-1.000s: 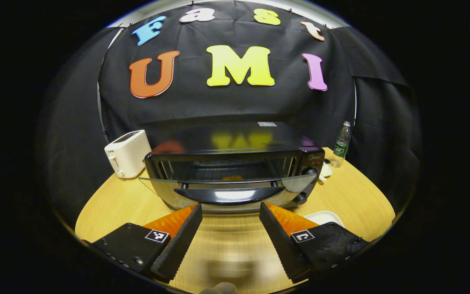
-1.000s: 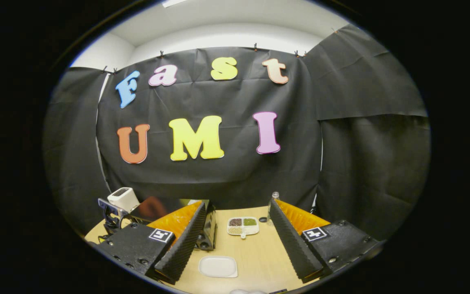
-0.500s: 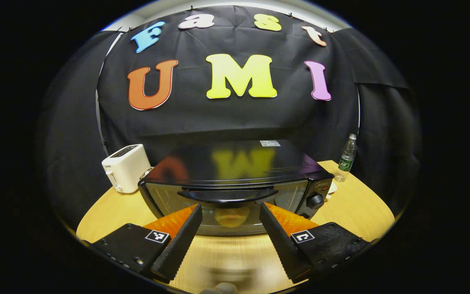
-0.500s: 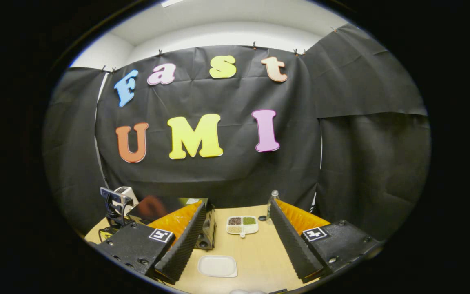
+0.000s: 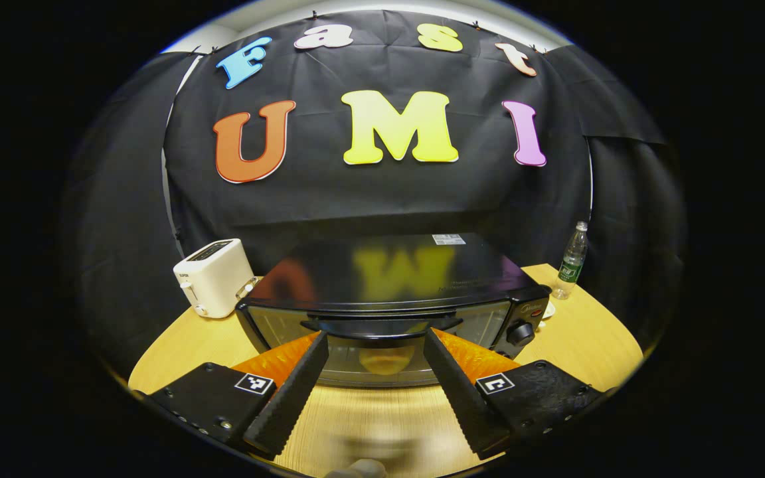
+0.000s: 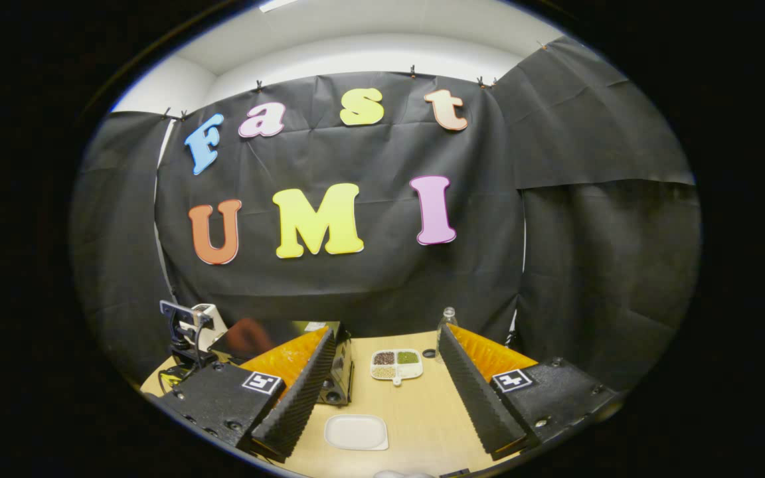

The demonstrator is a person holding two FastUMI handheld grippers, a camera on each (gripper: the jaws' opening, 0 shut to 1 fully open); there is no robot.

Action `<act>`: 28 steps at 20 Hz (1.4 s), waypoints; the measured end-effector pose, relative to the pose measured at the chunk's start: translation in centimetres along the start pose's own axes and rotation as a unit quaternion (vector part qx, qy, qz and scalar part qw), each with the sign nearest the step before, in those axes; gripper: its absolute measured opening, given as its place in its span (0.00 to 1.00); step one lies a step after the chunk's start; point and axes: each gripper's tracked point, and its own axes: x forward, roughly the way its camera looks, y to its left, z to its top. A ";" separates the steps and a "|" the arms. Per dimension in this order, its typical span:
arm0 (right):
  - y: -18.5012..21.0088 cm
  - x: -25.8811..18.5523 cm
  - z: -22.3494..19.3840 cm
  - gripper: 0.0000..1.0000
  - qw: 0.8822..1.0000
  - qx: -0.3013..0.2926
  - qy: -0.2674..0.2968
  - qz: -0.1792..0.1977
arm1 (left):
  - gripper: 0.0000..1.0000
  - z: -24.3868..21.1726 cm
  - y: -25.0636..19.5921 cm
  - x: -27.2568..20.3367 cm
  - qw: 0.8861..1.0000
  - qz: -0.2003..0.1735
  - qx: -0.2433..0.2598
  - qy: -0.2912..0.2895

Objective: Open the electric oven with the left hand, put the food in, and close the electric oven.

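The black electric oven (image 5: 389,279) stands on the wooden table with its glass door up and closed. A yellowish piece of food (image 5: 382,358) shows inside through the glass. My left gripper (image 5: 374,335) is open, with its fingertips just under the door handle (image 5: 382,326) and nothing held between them. My right gripper (image 6: 387,332) hangs open and empty above the table, to the right of the oven (image 6: 269,335). In the right gripper view the left gripper (image 6: 183,328) shows in front of the oven.
A white toaster (image 5: 213,277) stands left of the oven and a water bottle (image 5: 572,260) at the back right. To the oven's right lie an empty white plate (image 6: 356,431) and a divided dish of grains (image 6: 396,364). The table (image 5: 568,338) is round-edged.
The oven door swung up from partly open to closed, with the left gripper rising behind it, then drawing back slightly. The right gripper has stayed nearly still.
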 end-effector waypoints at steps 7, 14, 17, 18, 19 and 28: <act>2.3 -0.7 2.3 1.00 0.999 -0.010 -0.025 0.020 | 0.95 9.2 1.5 -8.9 0.997 -0.007 0.008 -0.081; 4.6 -2.6 3.6 1.00 0.998 -0.021 -0.038 0.038 | 0.95 16.8 3.9 -17.8 0.989 -0.004 -0.018 -0.147; 5.2 -3.5 3.6 1.00 0.998 -0.024 -0.039 0.039 | 0.94 18.6 5.0 -20.4 0.986 0.004 -0.027 -0.164; 5.2 -3.8 3.6 1.00 0.998 -0.025 -0.040 0.037 | 0.94 19.1 5.3 -21.3 0.985 0.007 -0.030 -0.168; 5.3 -4.2 3.6 1.00 0.998 -0.024 -0.041 0.037 | 0.94 19.4 5.3 -22.0 0.984 0.008 -0.030 -0.174; 5.7 -6.1 3.3 1.00 0.998 -0.022 -0.040 0.032 | 0.94 19.1 5.8 -24.6 0.984 0.000 -0.029 -0.175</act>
